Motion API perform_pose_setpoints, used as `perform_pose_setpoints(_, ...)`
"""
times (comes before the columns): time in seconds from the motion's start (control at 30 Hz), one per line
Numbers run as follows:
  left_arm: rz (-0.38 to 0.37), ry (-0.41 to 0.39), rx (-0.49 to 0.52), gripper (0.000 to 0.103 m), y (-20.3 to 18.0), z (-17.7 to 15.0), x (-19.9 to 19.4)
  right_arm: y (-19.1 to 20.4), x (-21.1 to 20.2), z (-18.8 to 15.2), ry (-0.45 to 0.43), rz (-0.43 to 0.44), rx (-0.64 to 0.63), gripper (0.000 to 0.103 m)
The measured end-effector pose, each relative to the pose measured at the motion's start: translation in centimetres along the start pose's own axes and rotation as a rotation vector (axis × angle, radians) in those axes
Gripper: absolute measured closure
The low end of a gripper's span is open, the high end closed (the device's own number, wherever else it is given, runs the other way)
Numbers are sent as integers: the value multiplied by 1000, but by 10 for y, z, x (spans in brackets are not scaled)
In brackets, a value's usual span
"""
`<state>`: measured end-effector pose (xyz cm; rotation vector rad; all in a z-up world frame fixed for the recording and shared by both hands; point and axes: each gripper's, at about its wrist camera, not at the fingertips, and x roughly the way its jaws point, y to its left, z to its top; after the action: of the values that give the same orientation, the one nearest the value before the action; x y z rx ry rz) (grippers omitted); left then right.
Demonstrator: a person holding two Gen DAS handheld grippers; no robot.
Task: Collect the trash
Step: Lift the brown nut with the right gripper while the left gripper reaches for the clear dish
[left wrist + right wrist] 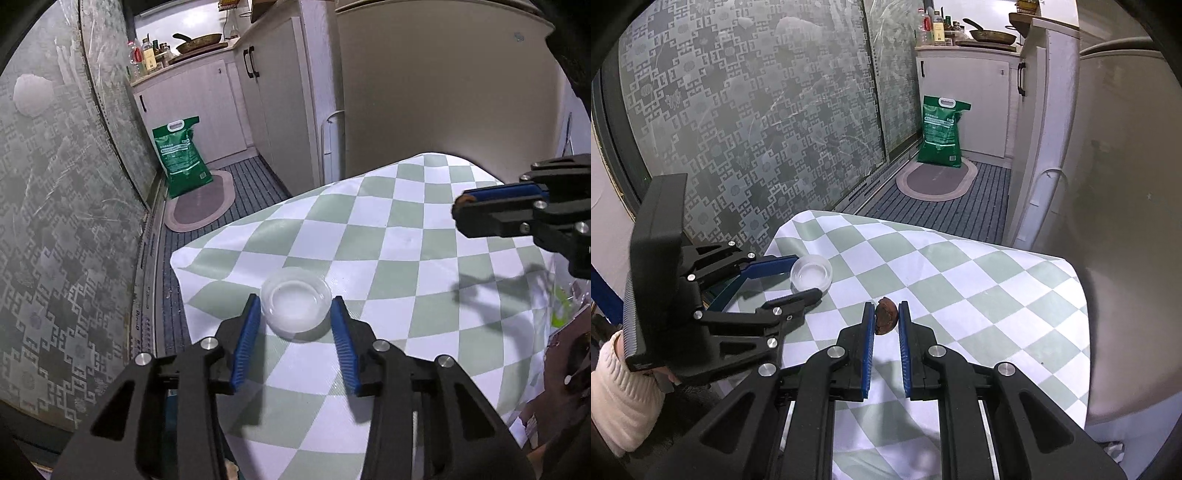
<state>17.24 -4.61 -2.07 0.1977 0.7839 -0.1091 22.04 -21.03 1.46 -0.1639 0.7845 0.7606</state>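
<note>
A small clear plastic cup [295, 302] sits near the left corner of the green-and-white checked tablecloth [388, 229]. My left gripper [295, 301] straddles it, and both blue pads touch its rim at the fingertips; the cup rests on the cloth. In the right wrist view the same cup [811, 275] lies between the left gripper's fingers [809, 293]. My right gripper [886, 317] is shut on a brown shell-like scrap [886, 316], held just above the cloth [960, 288]. Seen from the left wrist, the right gripper [463, 203] hovers at the right with the brown bit at its tip.
A green sack [940, 133] and an oval mat [936, 181] lie on the floor beyond the table. Patterned glass sliding doors [757, 129] run along the left, white cabinets and a fridge [1108, 147] along the right. A clear plastic bag [561, 306] sits at the table's right edge.
</note>
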Motion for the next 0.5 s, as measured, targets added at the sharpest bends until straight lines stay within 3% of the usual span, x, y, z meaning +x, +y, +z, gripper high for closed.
perform_pose_setpoints(0.13, -8, -12, -17, 65, 2, 0, -2, -3, -4, -2, -8, 1, 11, 91)
perform_pose_setpoints(0.17, -12, -17, -31, 77, 4, 0, -3, -4, -4, -2, -9, 1, 13, 91)
perform_pose_setpoints(0.2, -23, -20, -46, 95, 6, 0, -5, -5, -5, -2, -11, 0, 15, 91)
perform_pose_setpoints(0.33, -82, -39, -92, 90, 14, -3, -15, -6, -6, -3, -12, -5, 24, 91)
perform_pose_setpoints(0.43, -84, -30, -84, 89, 14, -6, -13, -3, -5, -2, -10, -8, 25, 91)
perform_pose_setpoints(0.47, -85, -32, -77, 84, 14, -6, -14, 0, -4, 0, -9, -7, 23, 91)
perform_pose_setpoints(0.5, -83, -37, -71, 68, 13, -5, -15, 2, -3, 2, -9, -6, 20, 91)
